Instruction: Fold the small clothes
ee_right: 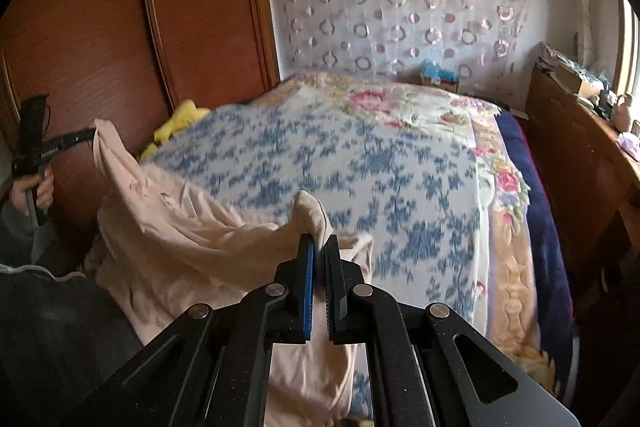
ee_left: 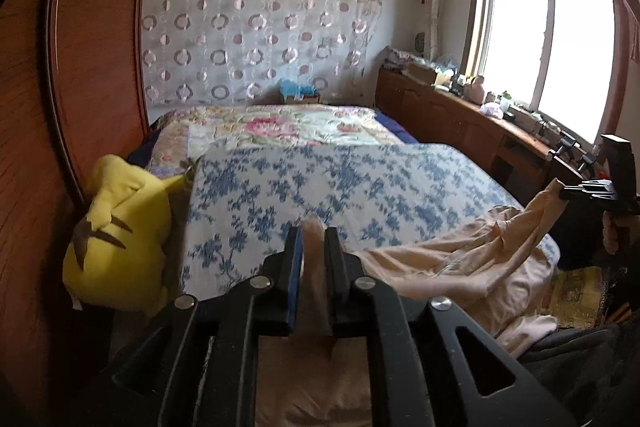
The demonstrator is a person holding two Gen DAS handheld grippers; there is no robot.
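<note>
**Left wrist view: garment lifted at two corners**

Both grippers pinch the pale peach soft cloth garment (ee_left: 460, 259), which sags over the near edge of the bed (ee_left: 320, 179). The left gripper (ee_left: 314, 227) fingers clamp one corner, the right gripper (ee_right: 318, 241) another. The left hold looks looser; that corner could slip. Open bedspread lies ahead; a yellow plush pillow (ee_left: 120, 227) crowds the left.

No lettering, label, brand or number could be read anywhere in either wrist view. The small box (ee_left: 301, 97) at the far end of the bed (ee_left: 280, 183) showed no legible print, and the clutter along the right-hand cabinet top (ee_left: 472, 107) was too blurred to read.
</note>
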